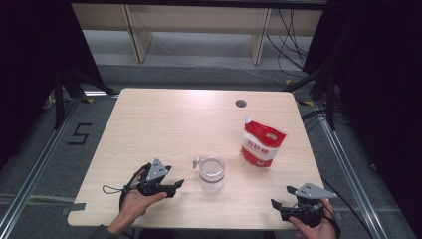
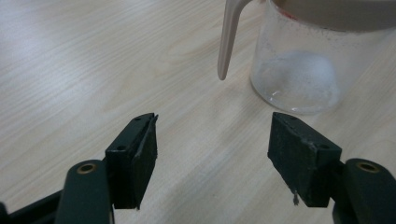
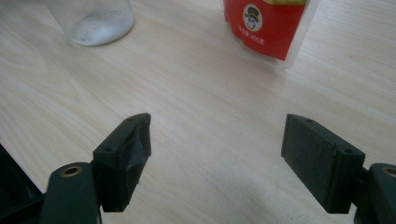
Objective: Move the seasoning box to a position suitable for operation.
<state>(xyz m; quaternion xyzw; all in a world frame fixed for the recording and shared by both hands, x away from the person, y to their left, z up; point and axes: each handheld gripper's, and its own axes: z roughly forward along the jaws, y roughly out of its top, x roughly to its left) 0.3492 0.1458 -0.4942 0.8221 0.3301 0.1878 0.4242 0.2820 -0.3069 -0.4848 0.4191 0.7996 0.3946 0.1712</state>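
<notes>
A clear glass jar (image 1: 212, 173) with a pale handle stands near the middle front of the wooden table (image 1: 164, 119); some white powder lies in its bottom (image 2: 299, 79). A red and white pouch (image 1: 262, 143) stands upright to its right. My left gripper (image 1: 178, 185) is a little left of the jar, pointing at it, open with nothing between its jaws. The jar's handle (image 2: 229, 37) hangs just ahead of it. My right gripper (image 1: 281, 197) rests near the front right corner, open and empty. In the right gripper view the jar (image 3: 95, 18) and the pouch (image 3: 268, 25) lie farther ahead.
A round cable hole (image 1: 241, 103) sits near the table's far edge. Wooden furniture legs (image 1: 139, 35) and cables (image 1: 291, 40) lie on the floor beyond. Metal rails (image 1: 45, 149) run along both sides of the table.
</notes>
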